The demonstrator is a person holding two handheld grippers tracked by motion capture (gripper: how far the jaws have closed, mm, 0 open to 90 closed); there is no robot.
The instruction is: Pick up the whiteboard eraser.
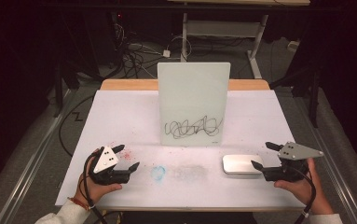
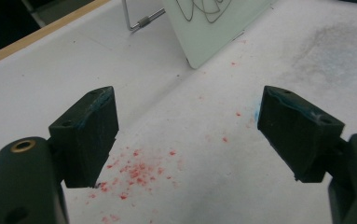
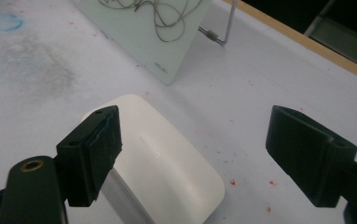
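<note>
Eraser [image 3: 167,158] lies beside the released right gripper [image 3: 195,158]; left gripper [image 2: 188,135], released too, faces red specks [image 2: 136,172].

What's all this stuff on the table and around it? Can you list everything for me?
Whiteboard: one, pale white with a black scribble low on its face, propped upright at the table's middle on a wire stand.
Eraser: one, white, rounded block, lying flat on the table's right side, just in front of the right gripper.
Table: one, white top with a wooden far edge.
Red specks: many, scattered on the table by the left gripper.
Blue smudge: one, front centre, beside a grey smear.
Cables: several, dark, on the floor behind the table.
Left gripper: black, jaws apart, empty.
Right gripper: black, jaws apart, empty.
</note>
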